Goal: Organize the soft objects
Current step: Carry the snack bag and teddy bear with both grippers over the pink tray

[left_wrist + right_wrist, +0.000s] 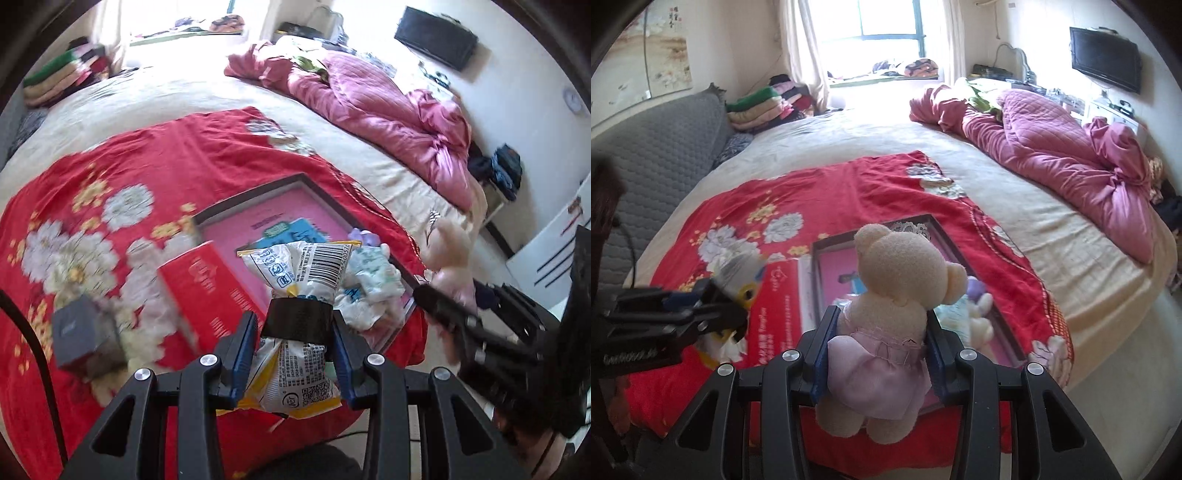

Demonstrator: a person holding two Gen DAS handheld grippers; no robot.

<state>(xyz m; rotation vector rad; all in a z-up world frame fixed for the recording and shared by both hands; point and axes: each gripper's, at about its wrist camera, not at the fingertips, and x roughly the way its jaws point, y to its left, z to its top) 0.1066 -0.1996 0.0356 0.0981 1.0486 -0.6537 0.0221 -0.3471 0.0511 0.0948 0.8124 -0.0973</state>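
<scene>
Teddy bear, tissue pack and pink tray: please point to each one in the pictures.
Teddy bear [897, 262]: right wrist view, on the back of its head.
Tissue pack [325, 264]: left wrist view, on its barcode.
Pink tray [236, 229]: left wrist view, on its bare pink floor.

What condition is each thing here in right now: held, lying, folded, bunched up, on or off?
Left gripper: shut on the packet.
Packet: held up, squeezed at its middle.
Right gripper: shut on the teddy bear.
Teddy bear: held upright by its waist, back to the camera.
Tray: lying on the red blanket, soft items inside.
Red blanket: spread flat.
Pink quilt: bunched up.
Television: screen dark.
</scene>
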